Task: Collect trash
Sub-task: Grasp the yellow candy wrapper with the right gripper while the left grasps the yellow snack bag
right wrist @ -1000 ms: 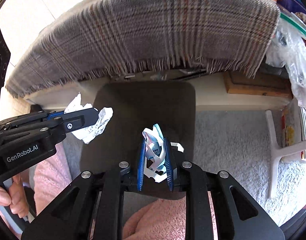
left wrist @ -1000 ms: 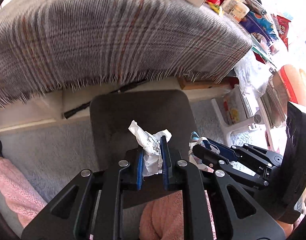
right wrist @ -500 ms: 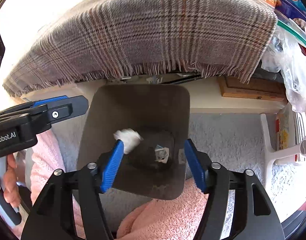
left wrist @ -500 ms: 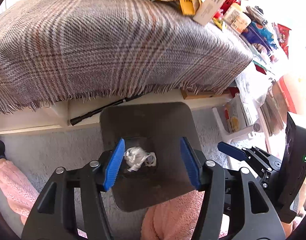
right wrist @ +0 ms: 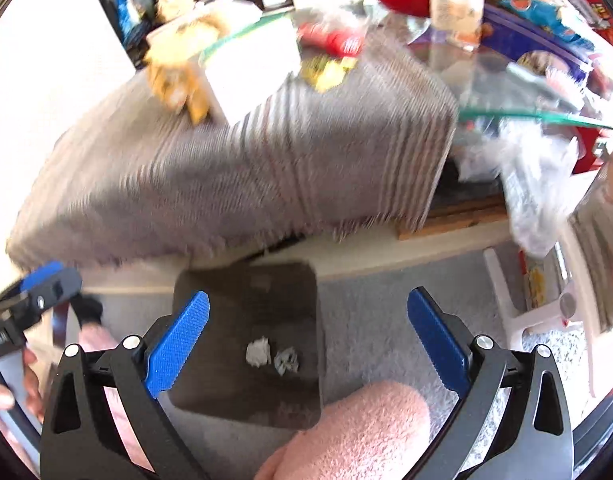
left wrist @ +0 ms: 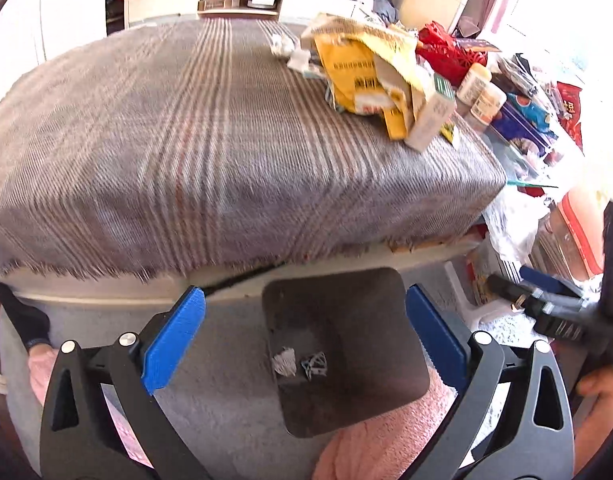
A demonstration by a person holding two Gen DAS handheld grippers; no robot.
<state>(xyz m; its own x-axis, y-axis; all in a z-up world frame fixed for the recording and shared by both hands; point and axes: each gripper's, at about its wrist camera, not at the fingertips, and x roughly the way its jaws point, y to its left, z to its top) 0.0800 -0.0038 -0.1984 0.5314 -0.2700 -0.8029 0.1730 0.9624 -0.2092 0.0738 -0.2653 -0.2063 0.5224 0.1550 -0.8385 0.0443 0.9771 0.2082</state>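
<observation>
A dark grey bin (left wrist: 338,304) stands on the carpet below the table edge; it also shows in the right wrist view (right wrist: 266,292). Two crumpled scraps lie on its bottom: a white tissue (left wrist: 284,361) and a blue-white wrapper (left wrist: 314,365), also seen from the right as the tissue (right wrist: 258,353) and wrapper (right wrist: 287,361). My left gripper (left wrist: 304,332) is open and empty above the bin. My right gripper (right wrist: 308,334) is open and empty above it too. More trash, a torn yellow bag (left wrist: 358,76) and a small box (left wrist: 430,118), lies on the plaid-covered table (left wrist: 186,140).
Bottles (left wrist: 480,94), red packaging and snack bags crowd the table's right end. A white plastic rack (right wrist: 542,312) and clear bags (right wrist: 534,184) stand right of the bin. My pink-clad knee (right wrist: 358,428) is just below the bin. The right wrist view is motion-blurred.
Both grippers opened and dropped their scraps into the bin, then rose and tilted up, bringing the table top into view.
</observation>
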